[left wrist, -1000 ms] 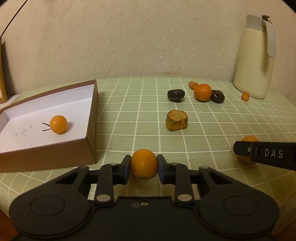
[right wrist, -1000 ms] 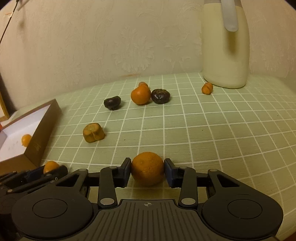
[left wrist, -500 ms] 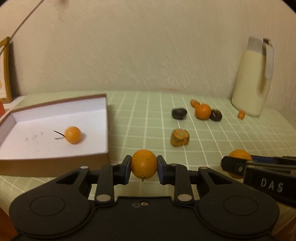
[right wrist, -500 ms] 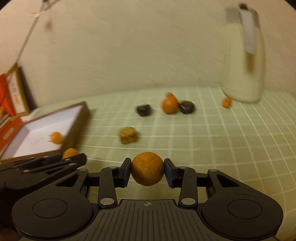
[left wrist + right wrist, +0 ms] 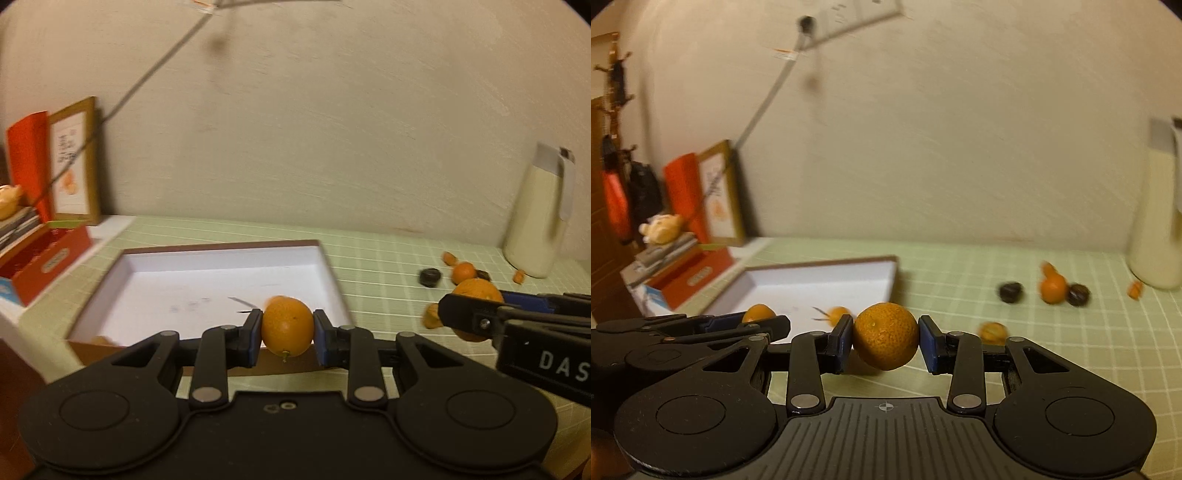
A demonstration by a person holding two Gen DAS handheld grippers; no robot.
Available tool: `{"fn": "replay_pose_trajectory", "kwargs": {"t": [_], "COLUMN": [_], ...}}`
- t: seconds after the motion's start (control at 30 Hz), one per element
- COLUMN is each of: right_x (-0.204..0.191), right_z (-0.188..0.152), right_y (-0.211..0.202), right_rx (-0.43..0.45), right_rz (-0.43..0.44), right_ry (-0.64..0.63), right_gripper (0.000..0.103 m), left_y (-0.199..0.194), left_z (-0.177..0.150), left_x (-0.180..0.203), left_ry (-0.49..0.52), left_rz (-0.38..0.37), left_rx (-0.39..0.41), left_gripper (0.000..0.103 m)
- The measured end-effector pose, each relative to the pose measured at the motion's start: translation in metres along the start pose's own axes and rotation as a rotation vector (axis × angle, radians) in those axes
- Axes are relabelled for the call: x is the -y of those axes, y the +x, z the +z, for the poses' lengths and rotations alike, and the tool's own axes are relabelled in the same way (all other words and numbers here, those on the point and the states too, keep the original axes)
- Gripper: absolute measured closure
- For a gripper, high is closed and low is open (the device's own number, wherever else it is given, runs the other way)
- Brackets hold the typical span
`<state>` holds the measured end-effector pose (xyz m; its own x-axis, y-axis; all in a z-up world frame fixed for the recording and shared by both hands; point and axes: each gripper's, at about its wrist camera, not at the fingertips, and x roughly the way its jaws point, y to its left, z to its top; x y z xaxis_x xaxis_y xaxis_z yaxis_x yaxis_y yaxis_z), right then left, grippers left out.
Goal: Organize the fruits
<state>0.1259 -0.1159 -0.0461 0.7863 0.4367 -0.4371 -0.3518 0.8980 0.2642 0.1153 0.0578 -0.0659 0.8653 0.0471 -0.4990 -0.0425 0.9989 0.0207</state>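
Observation:
My left gripper [image 5: 287,338] is shut on a small smooth orange [image 5: 287,324] and holds it in the air just before the near wall of the brown box with a white floor [image 5: 207,286]. My right gripper [image 5: 885,341] is shut on a rough-skinned mandarin [image 5: 885,340], also lifted off the table, to the right of the box [image 5: 820,282]. The right gripper and its mandarin [image 5: 476,291] show at the right of the left wrist view. One small orange [image 5: 837,314] lies inside the box. The left gripper's orange [image 5: 759,313] shows at the left of the right wrist view.
On the green checked cloth [image 5: 1071,332] lie a cut fruit piece [image 5: 993,331], an orange [image 5: 1052,288], two dark fruits [image 5: 1010,291] and small orange bits. A cream jug [image 5: 537,210] stands back right. A red box [image 5: 44,258] and a framed picture [image 5: 74,162] stand at the left.
Both grippers have risen from the table with their fruits and moved left toward the box. The views are blurred by the motion.

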Motion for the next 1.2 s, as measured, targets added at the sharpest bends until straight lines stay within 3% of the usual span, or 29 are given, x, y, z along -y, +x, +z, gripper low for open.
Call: {"fn": "replay_pose_trajectory", "kwargs": {"t": [0.33, 0.6, 1.2], "right_x": [-0.055, -0.067, -0.040], "right_z": [0.010, 0.020, 0.028], "right_y": [-0.003, 0.019, 0.131], "right_rx": [0.098, 0.143, 0.023], "right_rz": [0.082, 0.090, 0.010], "right_ry": [-0.083, -0.104, -0.047], "right_gripper": [0.064, 0.064, 0.064], "left_y": [-0.025, -0.016, 0.070], "left_z": [0.011, 0.022, 0.029], "left_x": [-0.058, -0.095, -0.141], "left_ry": [-0.065, -0.100, -0.148], "left_rz": [0.104, 0.172, 0.251], "left_rx": [0.052, 0.084, 0.019], "left_gripper": [0.084, 0.084, 0.084]}}
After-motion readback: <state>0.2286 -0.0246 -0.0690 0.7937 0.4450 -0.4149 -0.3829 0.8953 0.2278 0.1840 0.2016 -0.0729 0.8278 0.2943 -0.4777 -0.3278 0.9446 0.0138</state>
